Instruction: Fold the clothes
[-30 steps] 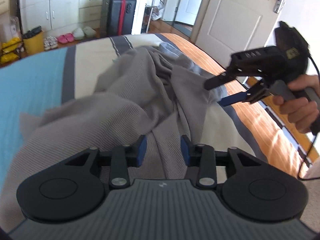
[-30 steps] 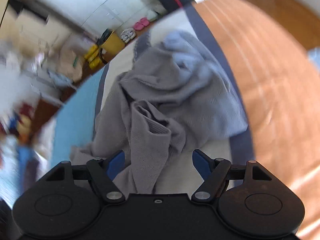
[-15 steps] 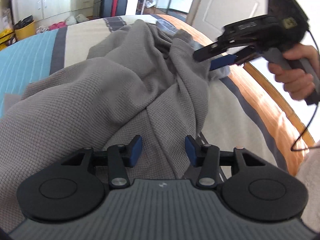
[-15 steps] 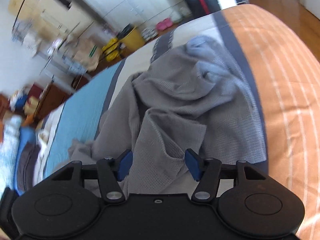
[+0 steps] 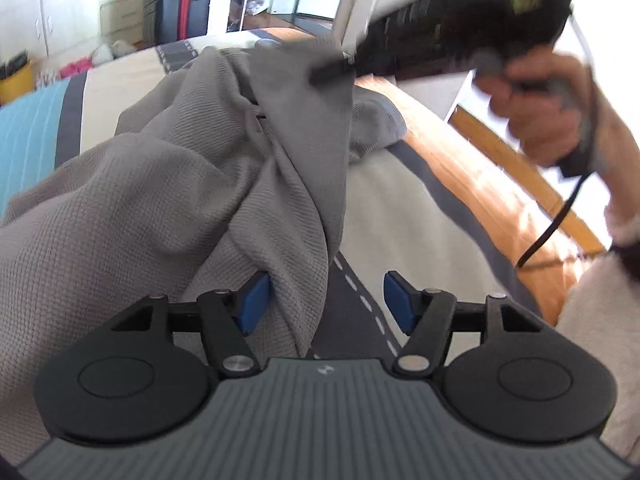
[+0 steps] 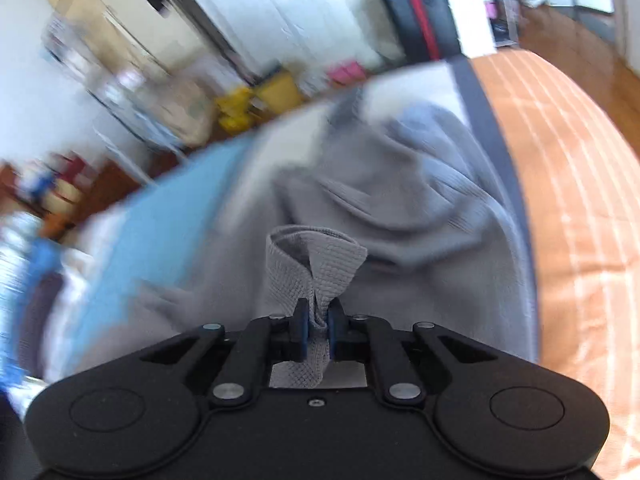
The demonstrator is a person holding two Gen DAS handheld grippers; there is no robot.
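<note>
Your right gripper (image 6: 317, 326) has its fingers pinched tight on a narrow bunch of the grey waffle-knit garment (image 5: 168, 184), and the cloth stands up in a little loop just past the blue pads. That grip near an edge looks chosen to give you a corner to lift and spread, not a handful of the middle. From the left wrist view the same gripper (image 5: 332, 70) sits raised above the bed (image 5: 404, 200), and a taut ridge of fabric runs from it down toward you, which suggests the lift is already taking the slack out of that part. The rest of the garment lies rumpled across the striped bedspread, bunched toward the orange band on the right side; it is not flat and no neat fold shows anywhere. Your left gripper (image 5: 324, 300) has its fingers wide apart, with the near hem of the garment lying against the left pad (image 5: 252, 300) and bare bedspread under the right one. Held low and close like that, it looks placed to close on a second point of the cloth, so the garment can be stretched between two grips. The right wrist view is blurred around its edges, so finer detail there cannot be read.
</note>
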